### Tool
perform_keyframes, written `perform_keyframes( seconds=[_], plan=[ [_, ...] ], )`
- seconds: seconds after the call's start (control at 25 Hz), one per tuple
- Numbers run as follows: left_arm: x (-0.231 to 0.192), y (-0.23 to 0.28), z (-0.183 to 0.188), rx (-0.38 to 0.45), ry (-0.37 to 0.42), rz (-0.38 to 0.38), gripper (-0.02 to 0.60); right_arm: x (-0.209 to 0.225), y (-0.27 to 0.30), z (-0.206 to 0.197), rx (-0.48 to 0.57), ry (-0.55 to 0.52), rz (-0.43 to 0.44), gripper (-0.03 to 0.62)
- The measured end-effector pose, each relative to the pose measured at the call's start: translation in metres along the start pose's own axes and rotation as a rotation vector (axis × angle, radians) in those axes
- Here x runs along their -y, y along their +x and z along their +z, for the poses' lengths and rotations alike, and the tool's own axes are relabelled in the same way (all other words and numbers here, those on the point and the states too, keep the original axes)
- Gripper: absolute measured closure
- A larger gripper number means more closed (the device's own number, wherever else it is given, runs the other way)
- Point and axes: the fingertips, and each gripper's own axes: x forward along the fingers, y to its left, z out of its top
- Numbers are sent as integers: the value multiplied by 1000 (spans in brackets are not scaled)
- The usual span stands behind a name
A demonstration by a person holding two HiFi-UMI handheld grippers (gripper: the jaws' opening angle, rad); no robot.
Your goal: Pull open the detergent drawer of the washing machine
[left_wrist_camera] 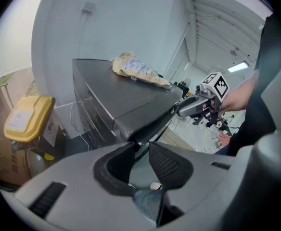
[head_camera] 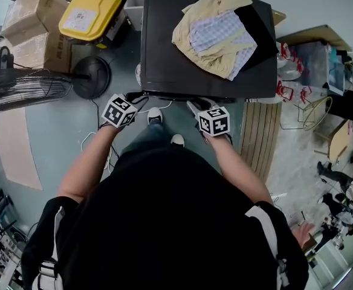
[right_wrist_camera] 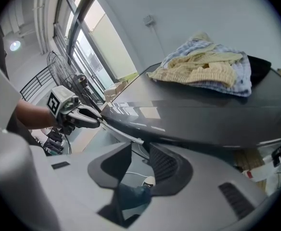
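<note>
A dark washing machine [head_camera: 164, 47] stands in front of me, seen from above, with a heap of clothes [head_camera: 219, 29] on its lid. Its front panel lies under the lid's edge, so I cannot make out the detergent drawer. My left gripper [head_camera: 137, 96] is at the left part of the front top edge and my right gripper [head_camera: 194, 106] at the middle part. In the left gripper view the jaws [left_wrist_camera: 141, 146] stand apart just below that edge, and the right gripper [left_wrist_camera: 188, 107] shows beyond. The right gripper's own jaws [right_wrist_camera: 140, 148] also stand apart under the edge, with nothing pressed between them.
A yellow-lidded bin [head_camera: 90, 11] and cardboard boxes [head_camera: 34, 29] stand left of the machine, with a floor fan [head_camera: 19, 89] and its round base [head_camera: 90, 77] nearer. A slatted wooden pallet [head_camera: 260, 135] leans at the right. My shoes [head_camera: 155, 115] are close to the machine's front.
</note>
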Motion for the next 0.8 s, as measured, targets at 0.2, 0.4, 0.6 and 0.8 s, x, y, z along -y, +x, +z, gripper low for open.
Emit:
perform_keyframes(
  seconds=[0.2,0.4,0.6,0.8],
  plan=[
    [0,2,-1,2,2,7,483,1,1,-2,-17,-41,-9,487],
    [-1,1,0,-2,15,8,486,1,1,-1,-33,-72,-2,499],
    [0,3,-1,0,22,15,491,2,1,-2,-35,-86,24,508],
    [0,1,0,0,19,29,493,2,0,-1,-30,-101,37,514]
  ],
)
